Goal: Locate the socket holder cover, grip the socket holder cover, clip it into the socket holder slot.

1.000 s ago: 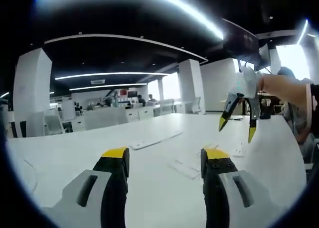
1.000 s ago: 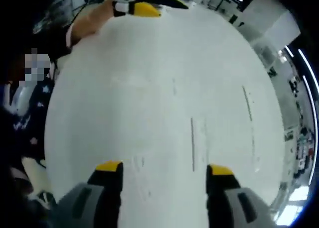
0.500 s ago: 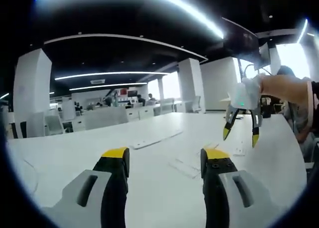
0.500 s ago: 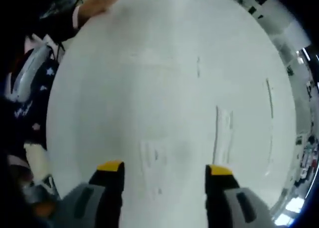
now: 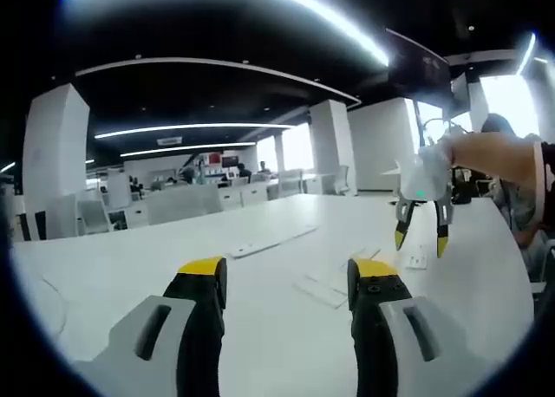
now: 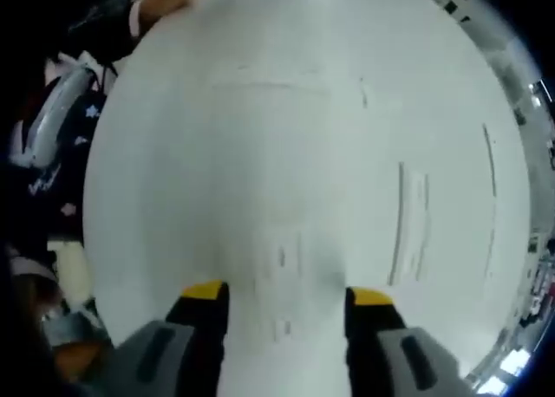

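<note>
Since your right gripper point(image 6: 279, 297) dropped toward the desk point(image 6: 260, 154), its fingers now straddle the small socket holder cover point(image 6: 282, 257), gap narrower but open. Grip's next, I'd say. Left gripper point(image 5: 282, 271) hangs wide, empty.

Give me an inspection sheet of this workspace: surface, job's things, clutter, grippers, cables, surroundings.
Surface: white table, matte.
Job's things: small white socket holder cover lies flat ahead of the right gripper; long white socket holder lies apart from it; a longer white strip farther off.
Clutter: nothing seen.
Grippers: left gripper open, empty; right gripper open, empty, tips pointed down at the table.
Cables: thin cable on the table's edge.
Surroundings: open office, white columns, ceiling light strips, chairs.
</note>
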A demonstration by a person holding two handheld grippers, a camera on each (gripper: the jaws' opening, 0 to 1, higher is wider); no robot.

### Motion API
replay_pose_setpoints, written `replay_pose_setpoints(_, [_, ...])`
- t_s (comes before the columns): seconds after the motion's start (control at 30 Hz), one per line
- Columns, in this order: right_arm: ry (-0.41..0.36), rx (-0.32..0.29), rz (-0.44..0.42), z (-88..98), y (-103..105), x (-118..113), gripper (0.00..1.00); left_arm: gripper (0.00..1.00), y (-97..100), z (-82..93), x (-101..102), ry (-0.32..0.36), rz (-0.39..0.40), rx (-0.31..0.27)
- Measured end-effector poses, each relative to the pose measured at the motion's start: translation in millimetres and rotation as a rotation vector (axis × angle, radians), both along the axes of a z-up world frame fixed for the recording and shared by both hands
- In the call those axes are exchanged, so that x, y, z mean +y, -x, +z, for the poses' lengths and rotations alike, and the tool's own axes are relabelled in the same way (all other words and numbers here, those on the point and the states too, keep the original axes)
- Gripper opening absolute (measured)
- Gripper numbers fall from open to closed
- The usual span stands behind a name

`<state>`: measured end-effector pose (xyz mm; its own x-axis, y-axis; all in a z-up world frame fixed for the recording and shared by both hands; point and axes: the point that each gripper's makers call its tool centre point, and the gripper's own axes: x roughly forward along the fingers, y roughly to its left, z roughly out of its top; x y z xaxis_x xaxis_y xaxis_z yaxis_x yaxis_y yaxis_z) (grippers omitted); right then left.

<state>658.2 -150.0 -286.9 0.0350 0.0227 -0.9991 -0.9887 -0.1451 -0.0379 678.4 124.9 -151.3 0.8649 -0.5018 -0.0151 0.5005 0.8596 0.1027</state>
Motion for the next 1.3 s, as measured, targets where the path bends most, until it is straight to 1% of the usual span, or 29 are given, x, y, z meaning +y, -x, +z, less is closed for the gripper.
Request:
replay_pose_setpoints(0.07, [-0.001, 0.007, -0.003, 0.0, 0.6, -0.4, 0.54, 0.56, -0.1, -0.3, 0.1, 0.0, 0.0, 0.002])
replay_pose_setpoints(0.1, [-0.002, 0.015, -0.004, -0.3, 1.7, -0.5, 0.52, 0.56, -0.2, -0.9, -0.2, -0.002, -0.002, 0.004])
replay_pose_setpoints(0.13, [-0.003, 0.04, -0.002, -1.1, 5.8, -0.8, 0.5, 0.56, -0.9, -1.2, 0.1, -0.003, -0.002, 0.007])
replay_pose_setpoints(0.17, [-0.002, 0.053, -0.001, -1.4, 8.0, -1.0, 0.48, 0.56, -1.2, -1.6, 0.3, -0.004, -0.002, 0.009])
replay_pose_setpoints(0.2, [-0.003, 0.045, 0.003, -0.9, 7.0, -1.0, 0.48, 0.56, -1.1, -1.9, 0.2, -0.004, -0.002, 0.01])
replay_pose_setpoints(0.53, [-0.008, 0.051, 0.018, -0.2, 8.6, -1.6, 0.47, 0.55, 0.3, -1.0, -0.4, -0.006, -0.003, 0.011])
replay_pose_setpoints(0.77, [0.001, 0.049, 0.042, 0.5, 7.6, -1.7, 0.42, 0.55, 0.2, -1.2, -0.1, -0.011, -0.003, 0.013])
replay_pose_setpoints(0.87, [0.017, 0.047, 0.07, 0.8, 8.6, -1.0, 0.41, 0.54, 1.5, -2.5, -1.9, -0.019, -0.008, 0.017])
replay_pose_setpoints(1.13, [0.025, 0.045, 0.082, 0.8, 10.4, -0.6, 0.39, 0.54, 1.9, -3.4, -2.2, -0.018, -0.008, 0.02])
replay_pose_setpoints(1.3, [0.024, 0.046, 0.092, 0.8, 11.8, 0.3, 0.34, 0.54, 2.1, -3.7, -2.8, -0.017, -0.011, 0.023])
